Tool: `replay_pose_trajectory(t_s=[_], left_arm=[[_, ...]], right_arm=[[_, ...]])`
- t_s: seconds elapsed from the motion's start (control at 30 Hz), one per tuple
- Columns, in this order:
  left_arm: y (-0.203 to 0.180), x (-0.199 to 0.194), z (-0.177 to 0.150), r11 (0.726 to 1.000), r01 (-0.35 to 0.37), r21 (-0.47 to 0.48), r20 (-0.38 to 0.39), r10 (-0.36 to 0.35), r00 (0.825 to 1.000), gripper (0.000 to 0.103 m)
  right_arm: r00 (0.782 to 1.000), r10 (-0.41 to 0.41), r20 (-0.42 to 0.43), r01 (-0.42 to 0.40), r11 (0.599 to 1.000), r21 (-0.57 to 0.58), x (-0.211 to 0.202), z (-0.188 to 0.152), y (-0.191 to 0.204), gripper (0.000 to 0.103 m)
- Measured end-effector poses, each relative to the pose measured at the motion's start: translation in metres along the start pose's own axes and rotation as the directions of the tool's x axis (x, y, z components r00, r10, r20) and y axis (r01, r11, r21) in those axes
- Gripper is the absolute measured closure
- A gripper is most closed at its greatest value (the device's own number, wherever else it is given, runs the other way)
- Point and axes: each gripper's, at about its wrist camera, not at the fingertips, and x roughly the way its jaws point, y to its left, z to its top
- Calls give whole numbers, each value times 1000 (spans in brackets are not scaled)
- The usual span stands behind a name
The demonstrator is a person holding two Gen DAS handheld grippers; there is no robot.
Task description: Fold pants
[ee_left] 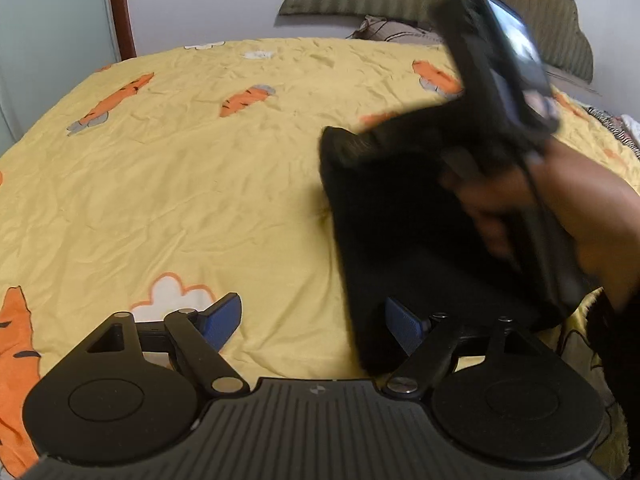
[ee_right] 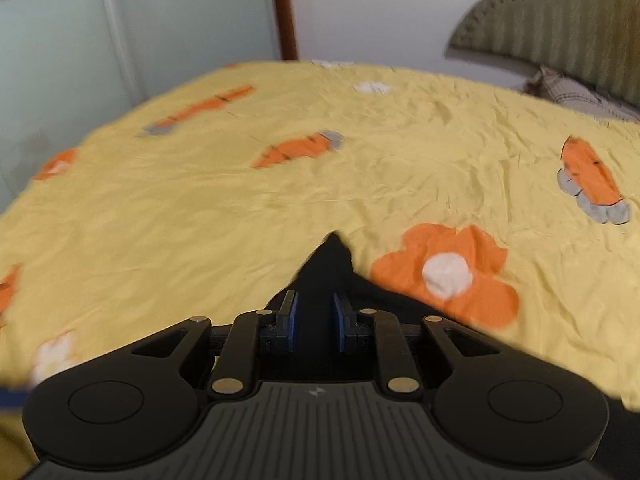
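Yellow carrot-print bed (ee_left: 180, 184), headboard behind. Black pants (ee_left: 400, 240) hang bunched off the right tongs (ee_right: 316, 318), which pinch a fold; left tongs (ee_left: 316, 322) spread wide, empty, just beside the hanging edge. Risk: thin pinch slips mid-swing, or the fold lands crooked.

The left gripper (ee_left: 316, 326) points down, its jaws wide apart and holding nothing. The right gripper (ee_right: 316, 322) is pinched on the black pants (ee_right: 332, 264). A hand (ee_left: 560, 216) holds it.
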Motion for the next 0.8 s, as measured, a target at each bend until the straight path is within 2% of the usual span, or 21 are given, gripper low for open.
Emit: replay_pose_trajectory(t_s=[0.1, 0.2, 0.27, 0.33, 0.4, 0.47, 0.57, 0.6, 0.67, 0.73, 0.8], left_arm=[[-2, -5, 1, 999, 48, -9, 40, -47, 998, 21], [-4, -4, 4, 998, 58, -26, 73, -56, 996, 20], [-8, 7, 7, 997, 73, -30, 50, -71, 996, 20], [-13, 23, 7, 996, 83, -26, -1, -83, 997, 19], [-12, 27, 5, 995, 88, -56, -8, -89, 996, 18], [-8, 26, 5, 993, 95, -72, -8, -96, 995, 15], [-2, 31, 5, 990, 101, -99, -26, -104, 994, 10], [0, 34, 6, 987, 109, -117, -34, -114, 993, 8], [4, 36, 7, 980, 132, -148, -48, -140, 989, 6], [6, 38, 9, 973, 153, -172, -50, -163, 985, 3], [9, 41, 13, 964, 180, -195, -46, -193, 980, 1]], right_arm=[[1000, 7, 4, -7, 999, 44, -3, 10, -7, 86], [999, -19, 45, 19, 1000, 13, -27, 5, -3, 85], [1000, -19, 19, 19, 1000, 2, -27, -2, -3, 86], [998, -67, -15, 66, 997, -47, -15, -9, -2, 86], [997, -78, 7, 78, 997, 9, -21, -9, -9, 86], [991, -106, 86, 102, 994, 47, -50, -14, -14, 85], [976, -114, 188, 93, 989, 116, -103, -36, -30, 85], [970, -119, 210, 88, 985, 150, -118, -46, -38, 82], [960, -146, 237, 92, 970, 224, -145, -69, -57, 69], [952, -199, 234, 125, 947, 297, -165, -92, -82, 34], [949, -224, 221, 134, 923, 360, -179, -113, -112, 31]])
